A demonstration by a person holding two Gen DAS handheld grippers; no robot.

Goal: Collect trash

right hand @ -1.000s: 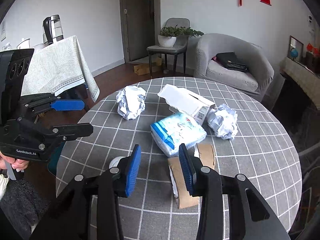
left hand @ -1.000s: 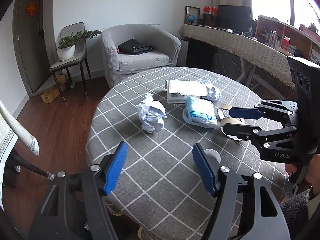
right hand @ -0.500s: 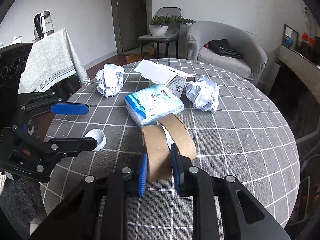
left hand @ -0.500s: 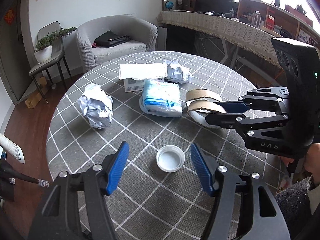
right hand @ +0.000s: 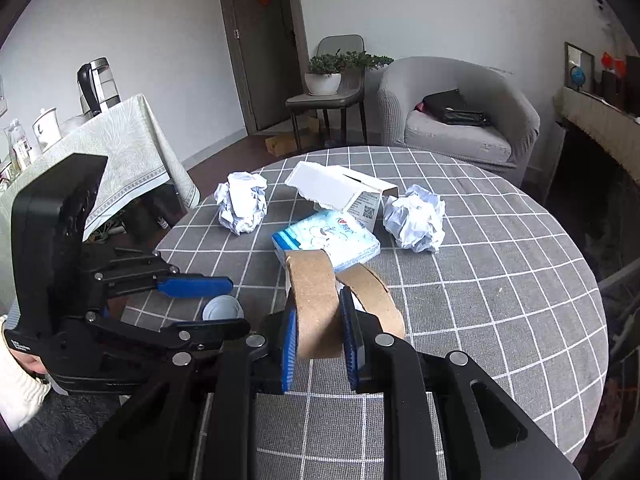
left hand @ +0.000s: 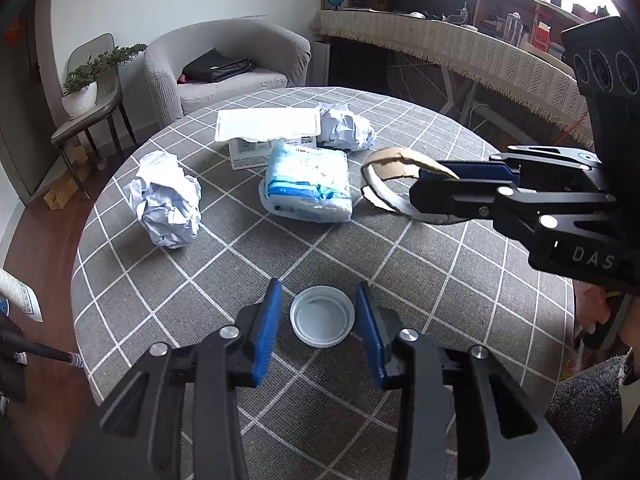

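Your left gripper [left hand: 318, 316] has just been closing around the white cap [left hand: 322, 316], pads not touching; your right gripper [right hand: 318, 330] now pinches the cardboard ring [right hand: 316, 304], lifted beside that cap.

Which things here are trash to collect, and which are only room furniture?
Trash on the table: white cap, torn cardboard ring, tissue pack, torn white box, two crumpled paper balls.

Not part of it: armchair with black bag, potted plant, kettle.
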